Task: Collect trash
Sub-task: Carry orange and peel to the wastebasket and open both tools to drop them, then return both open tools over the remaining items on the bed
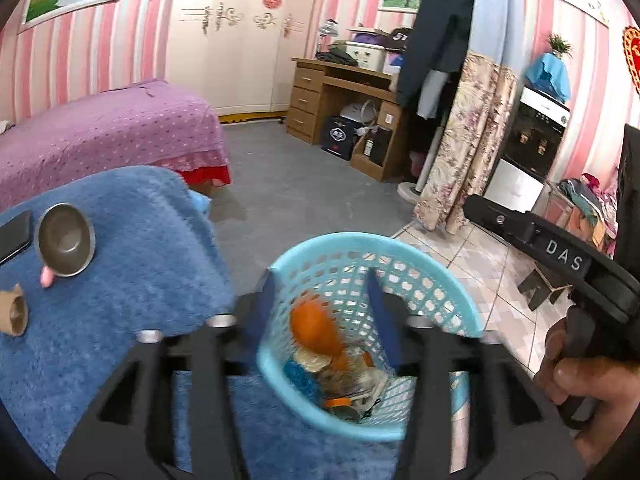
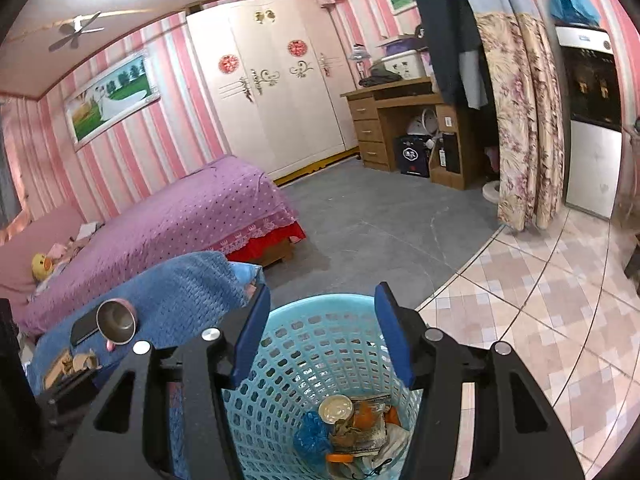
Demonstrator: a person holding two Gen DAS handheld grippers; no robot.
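A light blue plastic basket [image 1: 448,292] stands beside the blue-towelled table and holds several bits of trash [image 2: 356,428]. In the left wrist view an orange piece [image 1: 316,330] is blurred in mid-air over the basket mouth, between the open fingers of my left gripper [image 1: 324,304]; nothing grips it. My right gripper [image 2: 324,328] is open and empty above the basket [image 2: 280,356]. Its body also shows in the left wrist view [image 1: 560,252], held in a hand. A torn cardboard piece [image 1: 14,312] lies on the towel at the left.
A steel bowl [image 1: 64,240], a pink bit [image 1: 48,276] and a black phone [image 1: 14,236] lie on the blue towel [image 1: 140,280]. A purple bed [image 2: 168,216], a wooden desk [image 2: 400,120], a floral curtain [image 2: 524,120] and a low stool [image 1: 544,284] stand around.
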